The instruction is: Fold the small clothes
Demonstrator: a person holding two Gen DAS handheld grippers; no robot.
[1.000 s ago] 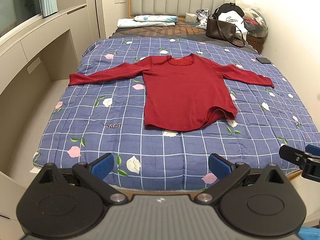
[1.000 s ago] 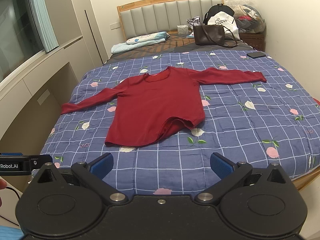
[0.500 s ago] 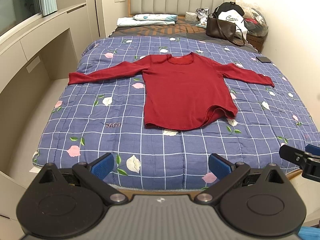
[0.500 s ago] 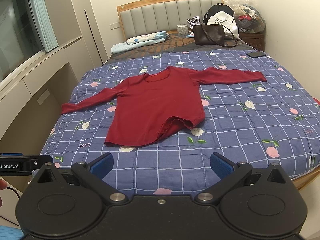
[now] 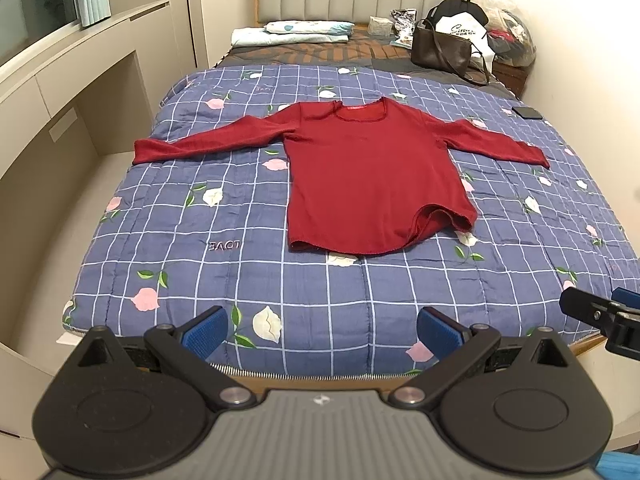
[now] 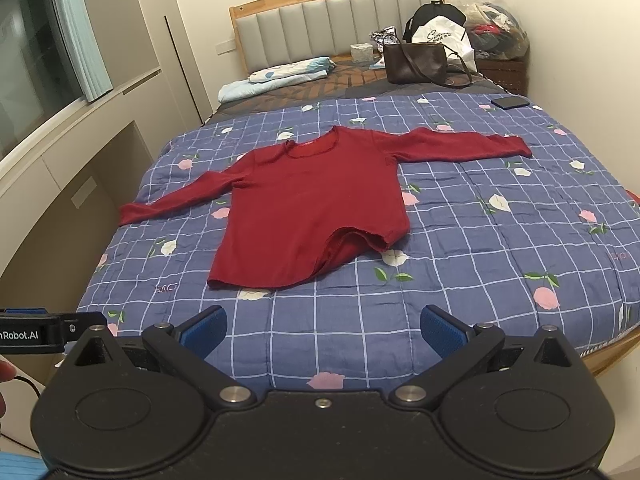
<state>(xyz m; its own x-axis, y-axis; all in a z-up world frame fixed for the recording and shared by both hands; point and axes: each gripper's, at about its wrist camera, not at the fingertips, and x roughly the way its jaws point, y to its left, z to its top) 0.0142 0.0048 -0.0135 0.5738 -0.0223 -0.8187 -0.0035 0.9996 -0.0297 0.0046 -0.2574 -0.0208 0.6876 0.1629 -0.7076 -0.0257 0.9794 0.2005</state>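
Nothing has shifted over the last second: both views match the earlier ones, and the shirt [image 5: 372, 184] lies as it did. So the fold is judged not yet begun; this is a pause before the approach.

Shirt is spread flat on the quilt [image 5: 200, 248], mid-bed, neck toward the headboard, sleeves out to either side. Hem near the foot of the bed; one hem corner is turned up and rumpled, the rest smooth.

Left gripper [image 5: 322, 326] hovers at the foot of the bed, fingers released and wide apart, nothing between them, well short of the shirt. Right gripper [image 6: 323, 326] likewise: fingers spread, empty, short of the hem.

Left view shows the right gripper's tip at its right edge, and the left sleeve cuff head-on. Right view shows the left gripper's body at its left edge with a fingertip of the person's hand [image 6: 5, 372] and a cable; also more of the window side.
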